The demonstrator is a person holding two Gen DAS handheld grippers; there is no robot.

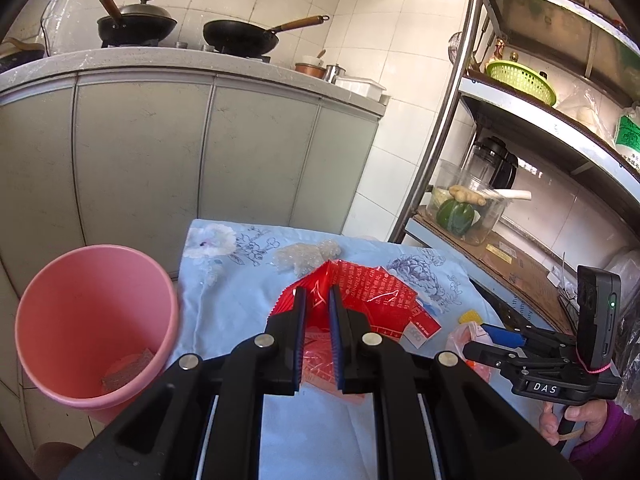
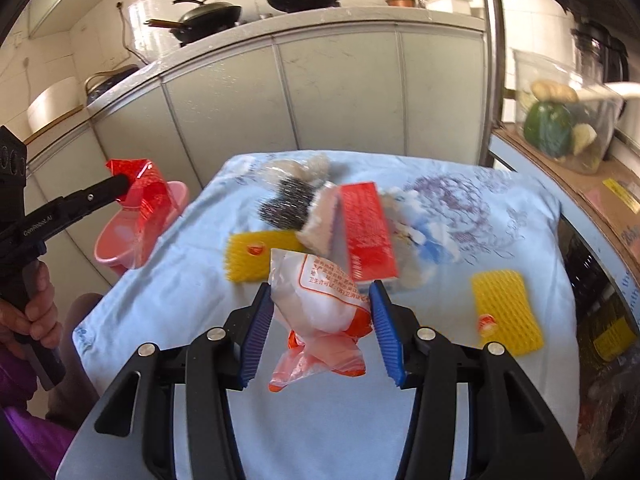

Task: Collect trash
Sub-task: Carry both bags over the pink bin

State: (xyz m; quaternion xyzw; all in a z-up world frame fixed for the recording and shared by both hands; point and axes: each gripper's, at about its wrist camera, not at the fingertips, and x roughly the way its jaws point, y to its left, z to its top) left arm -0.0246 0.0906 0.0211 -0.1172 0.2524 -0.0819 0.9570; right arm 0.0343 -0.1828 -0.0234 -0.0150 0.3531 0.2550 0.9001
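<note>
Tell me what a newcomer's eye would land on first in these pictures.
First, the shiny red wrapper pinched in the left gripper, held up beside the pink bin at the table's left edge. Next, the white and orange plastic bag between the right gripper's blue fingers. Behind it, two yellow foam nets and a red box litter the blue cloth.

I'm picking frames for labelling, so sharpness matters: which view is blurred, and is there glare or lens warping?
Left wrist view: sharp; print on the red wrapper is crisp; fisheye bows the cabinet doors and shelf rack. Right wrist view: motion-smeared over the red box and yellow foam nets; glare on the wall tiles; dark corner vignetting in both.
</note>
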